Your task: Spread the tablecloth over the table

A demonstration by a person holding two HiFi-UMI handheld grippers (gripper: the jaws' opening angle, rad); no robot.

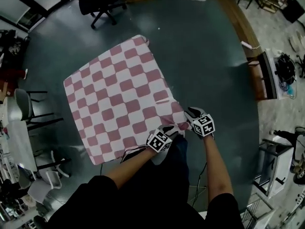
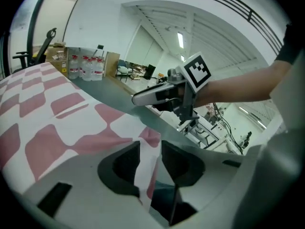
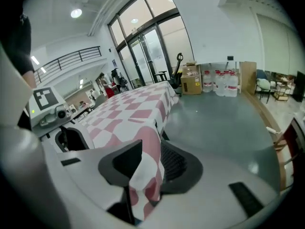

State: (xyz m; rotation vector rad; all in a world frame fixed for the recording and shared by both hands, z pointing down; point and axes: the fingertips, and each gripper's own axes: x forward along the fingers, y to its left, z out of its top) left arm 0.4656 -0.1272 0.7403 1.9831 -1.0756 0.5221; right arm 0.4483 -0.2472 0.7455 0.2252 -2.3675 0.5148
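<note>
Red-and-white checked tablecloth (image 1: 119,97) lies spread flat over a square worktop that it hides almost completely. Far corner points to the black office chair (image 1: 100,6). Near corner is bunched up just in front of the person, between both tools. Around it is dark grey-green floor (image 1: 209,51).

Left gripper (image 1: 164,137), w/ its marker cube on top, sits at the cloth's near edge. Right gripper (image 1: 198,120) is just beside it, at the near-right corner. Both are tilted down.

Left gripper view: the black fingers (image 2: 125,163) stand partly apart. A narrow fold of the cloth (image 2: 143,168) runs through the gap, w/ a dark strip showing beside it on the right, so the pads aren't pinching it. The other tool (image 2: 143,98) shows beyond, over the cloth's corner.

Right gripper view: the fingers (image 3: 125,163) also stand partly apart. A thicker bunch of cloth (image 3: 145,175) hangs down through the gap and fills most of it. Looks loose, not clamped. Beyond the fingers the cloth runs flat across the worktop, and its side edge drops over the rim (image 3: 159,118). The left tool (image 3: 47,113) shows at the picture's left.

Background in that view: brown cardboard box (image 3: 190,85) and packs of clear water bottles (image 3: 221,85) on the floor by the wall.
</note>
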